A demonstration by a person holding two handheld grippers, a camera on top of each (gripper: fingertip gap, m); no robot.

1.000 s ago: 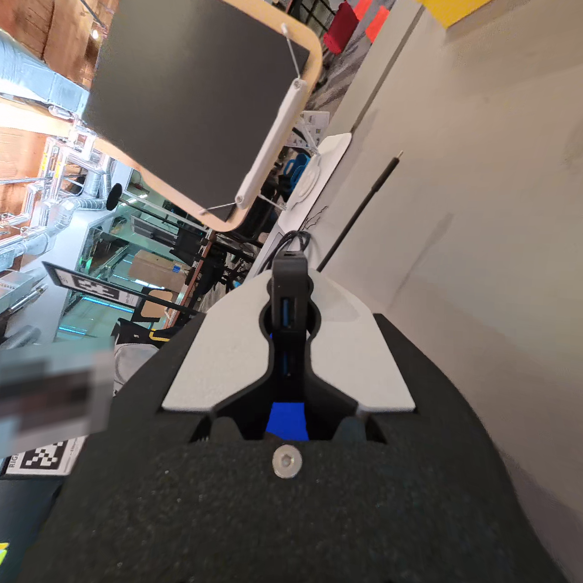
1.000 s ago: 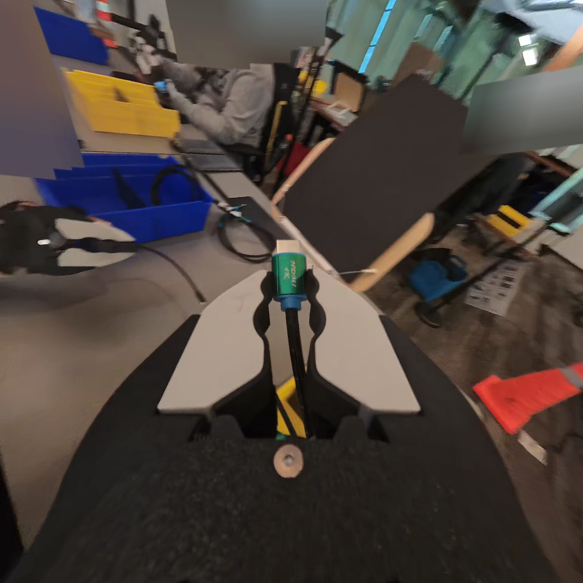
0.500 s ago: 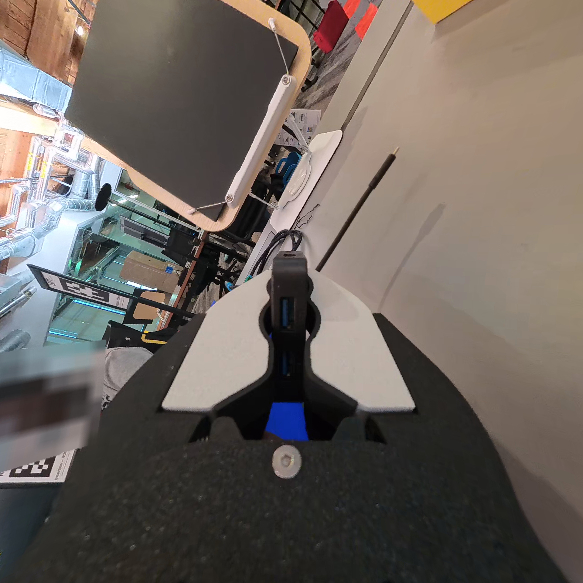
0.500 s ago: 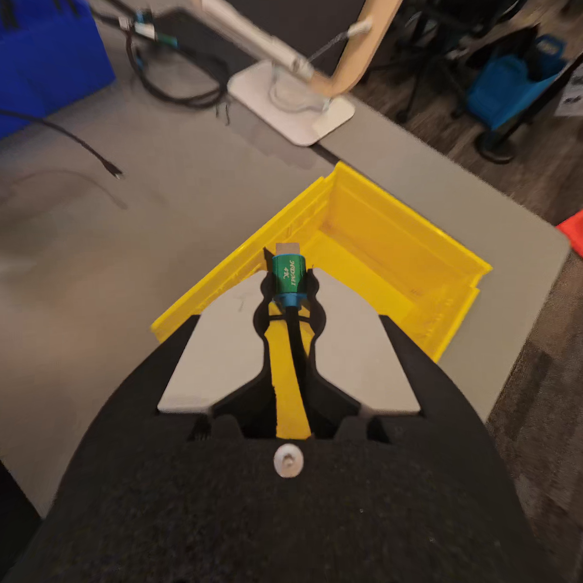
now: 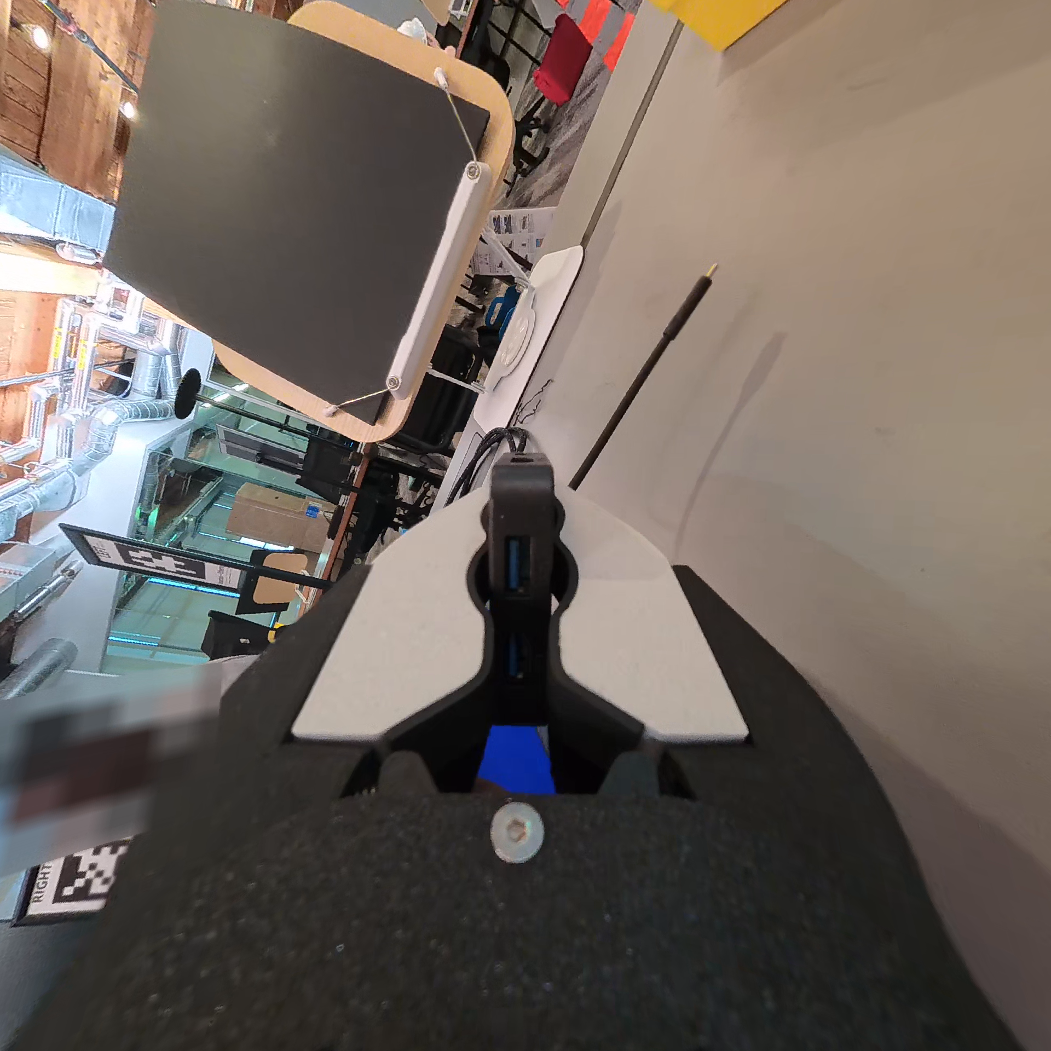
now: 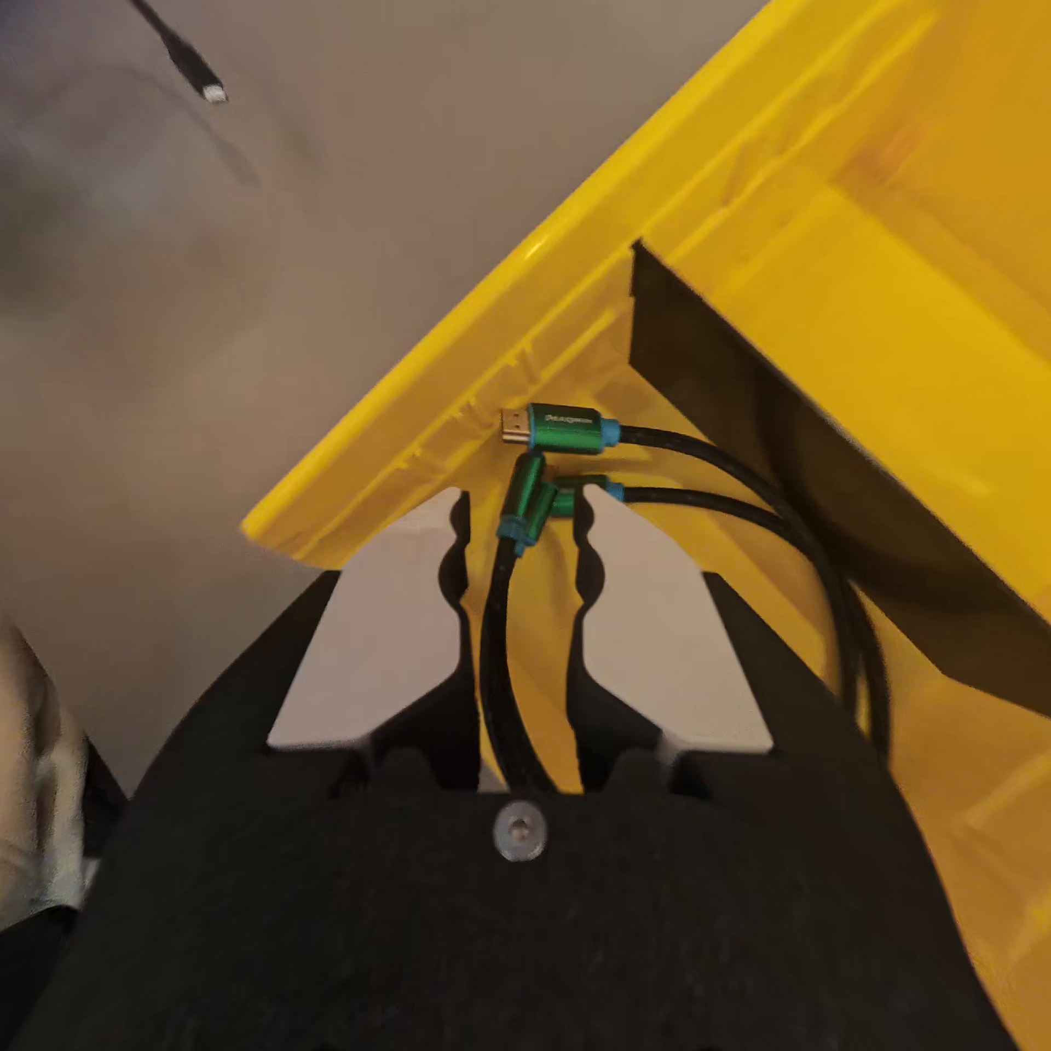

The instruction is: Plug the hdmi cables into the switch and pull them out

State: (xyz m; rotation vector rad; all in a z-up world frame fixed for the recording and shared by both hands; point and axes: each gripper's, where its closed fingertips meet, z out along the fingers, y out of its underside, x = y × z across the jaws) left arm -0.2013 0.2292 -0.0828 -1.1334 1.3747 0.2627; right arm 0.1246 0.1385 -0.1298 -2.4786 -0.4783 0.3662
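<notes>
Holding: left tongs [image 5: 520,512] clamp the black switch [image 5: 520,546], frame centre, blue ports empty.
Right tongs [image 6: 523,512]: spread apart, no grip on anything; a green HDMI plug [image 6: 526,500] lies loose between them, lower centre.
Yellow bin [image 6: 796,284]: three green plugs rest inside.
Progress: likely finished; cables unplugged and binned.

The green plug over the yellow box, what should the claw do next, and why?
Probably lift the right claw straight up and away. It stands open, and the green plug hangs loose between its sides, low in the yellow bin beside two other green plugs, so it looks let go.
</notes>
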